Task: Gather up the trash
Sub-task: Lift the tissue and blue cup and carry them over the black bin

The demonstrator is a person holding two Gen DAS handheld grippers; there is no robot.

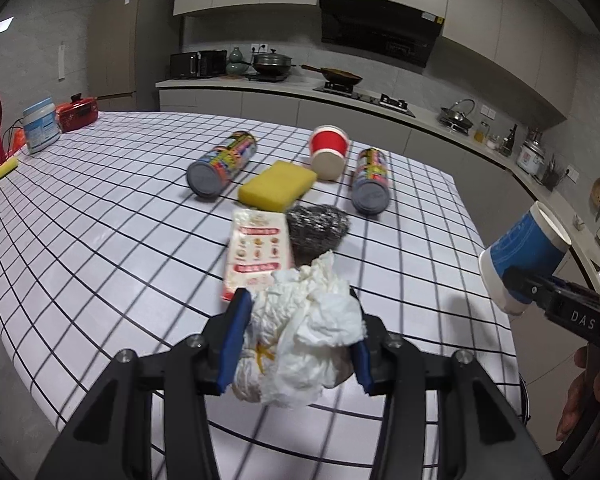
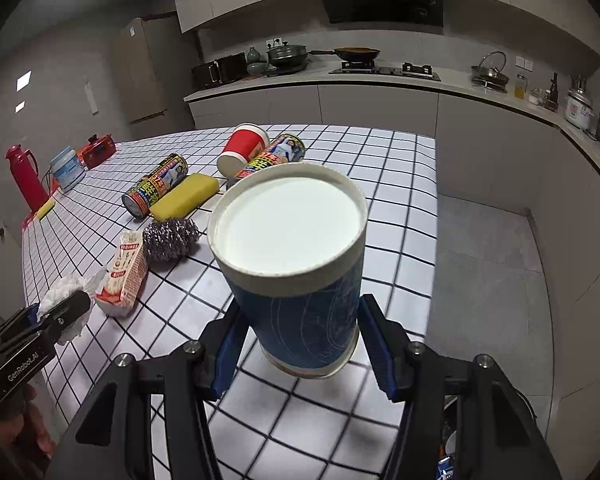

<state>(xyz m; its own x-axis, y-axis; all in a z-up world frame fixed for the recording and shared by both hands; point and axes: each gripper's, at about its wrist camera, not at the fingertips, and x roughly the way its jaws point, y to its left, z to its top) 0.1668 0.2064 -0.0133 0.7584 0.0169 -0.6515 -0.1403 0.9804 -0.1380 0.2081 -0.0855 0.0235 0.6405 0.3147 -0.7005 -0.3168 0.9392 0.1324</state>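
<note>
Tissue wad pinched in left hand-held gripper, blue cup in right.

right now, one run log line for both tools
left tool: shut on crumpled white paper tissue | right tool: shut on blue paper cup | both above checked tablecloth

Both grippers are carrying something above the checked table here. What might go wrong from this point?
1. The crumpled tissue bulges loosely past the left gripper pads; a piece could slip or tear free.
2. The blue paper cup sits tilted in the right gripper, held low on its wall; it may pivot out or get crushed.
3. The carton lies close below the tissue and could be knocked.
</note>
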